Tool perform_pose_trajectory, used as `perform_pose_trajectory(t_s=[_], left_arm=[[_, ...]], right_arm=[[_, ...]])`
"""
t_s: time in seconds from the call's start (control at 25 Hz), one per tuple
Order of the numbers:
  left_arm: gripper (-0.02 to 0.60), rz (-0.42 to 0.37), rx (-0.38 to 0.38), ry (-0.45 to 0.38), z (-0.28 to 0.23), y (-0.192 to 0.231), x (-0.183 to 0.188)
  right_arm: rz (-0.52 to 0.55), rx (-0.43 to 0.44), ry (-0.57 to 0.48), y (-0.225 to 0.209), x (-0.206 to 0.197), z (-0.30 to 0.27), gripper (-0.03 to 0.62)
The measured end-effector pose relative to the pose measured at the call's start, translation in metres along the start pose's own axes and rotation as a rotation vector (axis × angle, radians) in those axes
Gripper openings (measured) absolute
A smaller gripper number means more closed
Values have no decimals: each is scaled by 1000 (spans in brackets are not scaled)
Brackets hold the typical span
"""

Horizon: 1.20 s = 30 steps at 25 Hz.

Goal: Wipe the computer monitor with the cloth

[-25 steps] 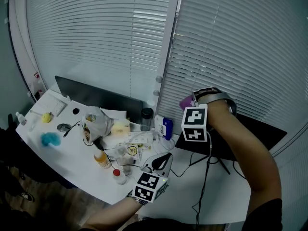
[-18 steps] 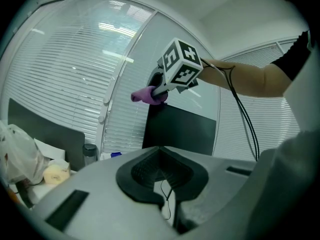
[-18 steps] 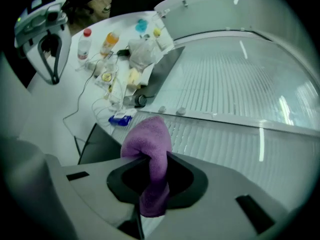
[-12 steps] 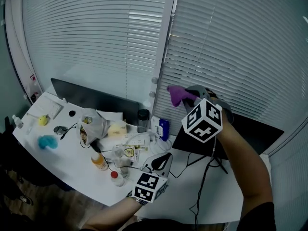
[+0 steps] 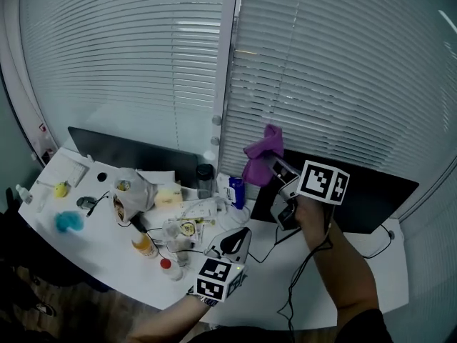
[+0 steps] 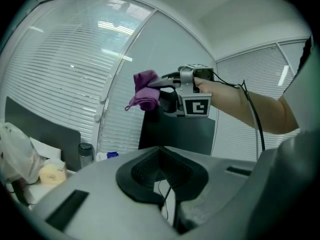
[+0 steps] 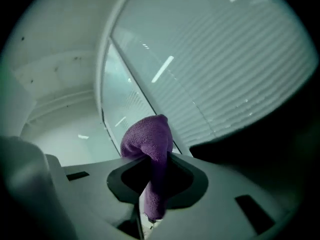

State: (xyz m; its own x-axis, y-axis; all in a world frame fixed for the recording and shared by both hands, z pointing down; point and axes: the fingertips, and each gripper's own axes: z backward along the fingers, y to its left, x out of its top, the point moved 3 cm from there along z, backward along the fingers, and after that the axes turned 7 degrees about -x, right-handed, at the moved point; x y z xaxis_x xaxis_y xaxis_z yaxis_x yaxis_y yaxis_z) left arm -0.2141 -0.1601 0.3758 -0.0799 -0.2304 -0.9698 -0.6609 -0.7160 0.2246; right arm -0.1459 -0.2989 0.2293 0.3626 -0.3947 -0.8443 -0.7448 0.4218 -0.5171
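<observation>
My right gripper [image 5: 269,164] is shut on a purple cloth [image 5: 260,154], which bunches out above the jaws and hangs down between them [image 7: 150,149]. It is held up in the air at the upper left corner of the dark monitor [image 5: 357,191], pointing up and left toward the blinds. From the right gripper view the monitor [image 7: 260,159] is only a dark mass at the right. The left gripper view shows the cloth [image 6: 145,90] above the monitor [image 6: 180,134]. My left gripper [image 5: 235,243] hovers low over the desk's front, jaws shut [image 6: 161,170] on nothing.
A second dark monitor [image 5: 136,152] stands at the back left. The white desk [image 5: 86,252] holds a plastic bag [image 5: 128,191], an orange bottle [image 5: 145,244], a blue fluffy thing [image 5: 68,221], a jar [image 5: 205,177] and black cables [image 5: 300,291]. Window blinds [image 5: 343,70] rise close behind.
My right gripper has swung from over the monitor's top down and leftward, turning so the purple cloth now points up and left. The left gripper has stayed put.
</observation>
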Motion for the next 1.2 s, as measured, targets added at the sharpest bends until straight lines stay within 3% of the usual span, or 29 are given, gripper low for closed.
perform_pose_trajectory(t_s=[0.12,0.32,0.88,1.2], left_arm=[[6,4,-2,14,-2,-4,-6],[6,6,2,44,-5,-6,-16],[6,38,25,119,-11,-8,-47],[6,53,36,152,-15,-9,-74]], right_arm=[[-139,-9,16,-22,-20,-5,78],[-244,-20,11,-43,-29,-9,78],[-313,-50,60,-79,-66,-16,78],[-344,-74,114,-106,-112,-17,78]])
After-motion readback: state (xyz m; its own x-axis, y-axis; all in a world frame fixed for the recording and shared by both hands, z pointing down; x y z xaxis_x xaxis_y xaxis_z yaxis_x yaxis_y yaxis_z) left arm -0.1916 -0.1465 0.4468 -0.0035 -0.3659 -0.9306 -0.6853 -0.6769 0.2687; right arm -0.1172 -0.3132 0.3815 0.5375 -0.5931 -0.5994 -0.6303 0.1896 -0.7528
